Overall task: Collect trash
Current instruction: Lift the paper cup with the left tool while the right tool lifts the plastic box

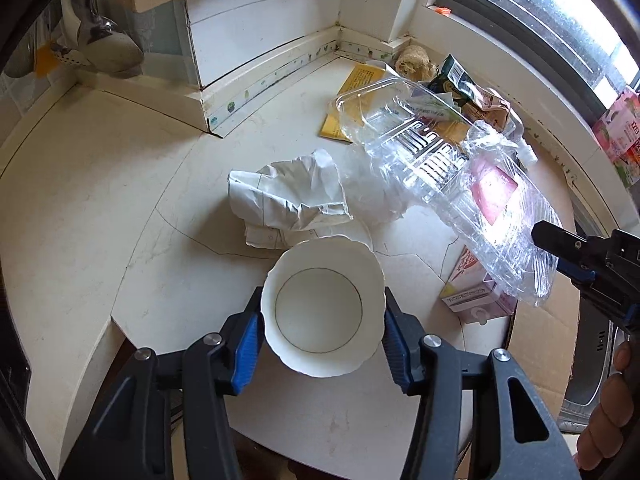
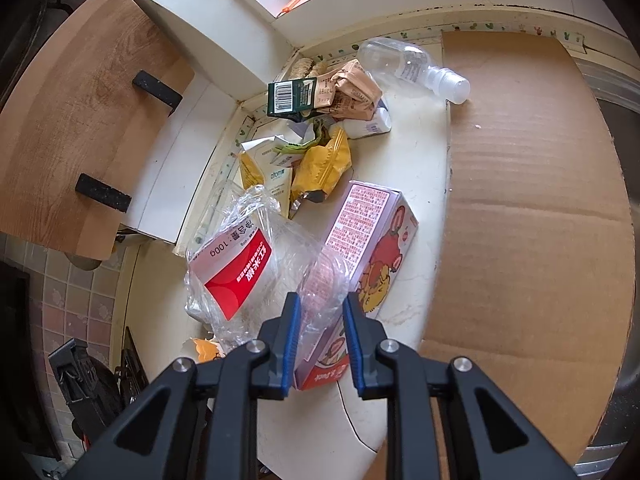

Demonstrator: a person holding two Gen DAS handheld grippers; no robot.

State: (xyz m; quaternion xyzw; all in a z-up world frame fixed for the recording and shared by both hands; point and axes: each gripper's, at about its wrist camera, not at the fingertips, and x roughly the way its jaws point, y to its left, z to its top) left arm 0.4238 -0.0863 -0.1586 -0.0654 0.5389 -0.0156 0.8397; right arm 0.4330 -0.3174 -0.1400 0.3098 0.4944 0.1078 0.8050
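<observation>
A white paper cup (image 1: pixel 320 308) sits between the blue pads of my left gripper (image 1: pixel 320 340), mouth toward the camera; the pads press on its sides and its rim is squeezed oval. It is just above the cream countertop (image 1: pixel 120 200). My right gripper (image 2: pixel 320 328) is shut on the crumpled edge of a clear plastic clamshell box (image 2: pixel 240 272) with a red label. In the left wrist view that box (image 1: pixel 440 160) hangs tilted over the counter from the right gripper (image 1: pixel 556 256), with a person's hand (image 1: pixel 608 408) behind it.
Crumpled white paper (image 1: pixel 288 196) lies beyond the cup. A pink carton (image 2: pixel 372 248) lies under the clamshell. Wrappers, a yellow packet (image 2: pixel 328 160), a green box (image 2: pixel 292 96) and a clear bottle (image 2: pixel 412 64) pile in the corner. A cardboard sheet (image 2: pixel 540 200) covers the right; a wooden board (image 2: pixel 80 120) stands left.
</observation>
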